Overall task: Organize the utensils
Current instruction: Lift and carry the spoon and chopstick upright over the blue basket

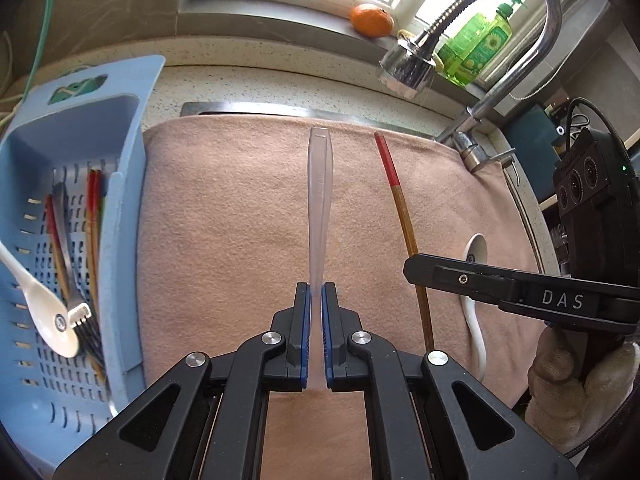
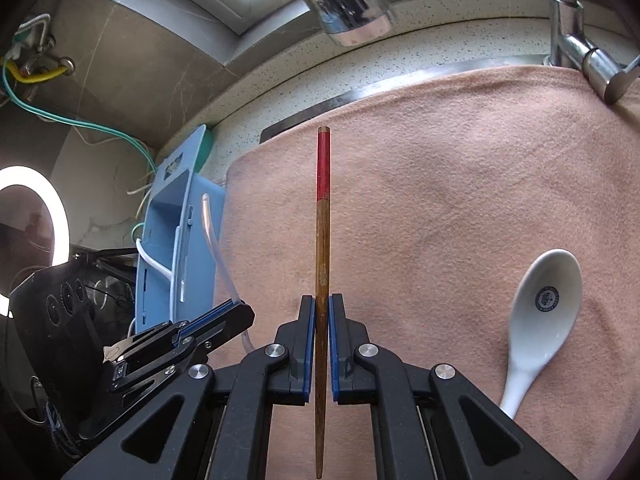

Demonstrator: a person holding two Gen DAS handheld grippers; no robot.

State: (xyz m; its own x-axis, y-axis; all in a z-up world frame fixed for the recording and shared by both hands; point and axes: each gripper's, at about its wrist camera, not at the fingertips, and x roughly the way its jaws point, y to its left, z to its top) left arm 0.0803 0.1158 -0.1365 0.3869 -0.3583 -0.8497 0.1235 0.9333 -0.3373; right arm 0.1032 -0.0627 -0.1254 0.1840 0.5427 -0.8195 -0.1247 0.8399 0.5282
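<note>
My left gripper [image 1: 317, 292] is shut on a clear plastic utensil handle [image 1: 319, 200] that points away over the pink cloth [image 1: 224, 216]. My right gripper [image 2: 322, 304] is shut on a red-tipped wooden chopstick [image 2: 322, 216], also seen in the left wrist view [image 1: 400, 208]. A white ceramic spoon [image 2: 540, 316] lies on the cloth right of the right gripper. The blue slotted utensil basket [image 1: 120, 208] stands at the cloth's left edge, holding a white spoon [image 1: 40, 304], a fork [image 1: 76, 304] and several chopsticks [image 1: 94, 216].
A chrome faucet head [image 1: 408, 64] hangs over the back right of the cloth. An orange [image 1: 371, 19] and a green soap bottle [image 1: 476, 44] sit on the window sill. A lit ring lamp [image 2: 36, 232] stands far left in the right wrist view.
</note>
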